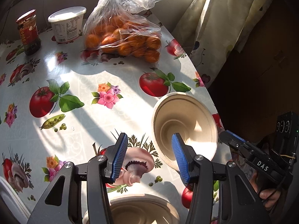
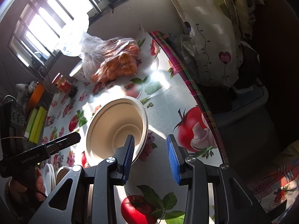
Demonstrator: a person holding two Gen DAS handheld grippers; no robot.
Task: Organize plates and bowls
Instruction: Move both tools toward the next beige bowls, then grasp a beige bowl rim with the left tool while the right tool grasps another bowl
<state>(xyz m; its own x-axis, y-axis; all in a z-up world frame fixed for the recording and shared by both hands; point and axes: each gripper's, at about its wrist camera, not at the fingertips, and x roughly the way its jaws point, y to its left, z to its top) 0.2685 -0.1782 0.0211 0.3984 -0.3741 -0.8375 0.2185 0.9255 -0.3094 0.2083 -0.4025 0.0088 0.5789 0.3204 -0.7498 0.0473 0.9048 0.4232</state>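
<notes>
Left gripper (image 1: 149, 155) jaws parted, nothing held, right pad inside tan bowl (image 1: 185, 125) near table (image 1: 89, 74) edge. Second bowl (image 1: 143, 211) under it. Right gripper (image 2: 150, 156) parted, straddling bowl's near rim, unclamped.

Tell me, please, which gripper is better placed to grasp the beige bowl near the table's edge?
Right. The right gripper straddles the beige bowl's near rim with open jaws. The left gripper has one finger over it, mostly open over bare table.
</notes>
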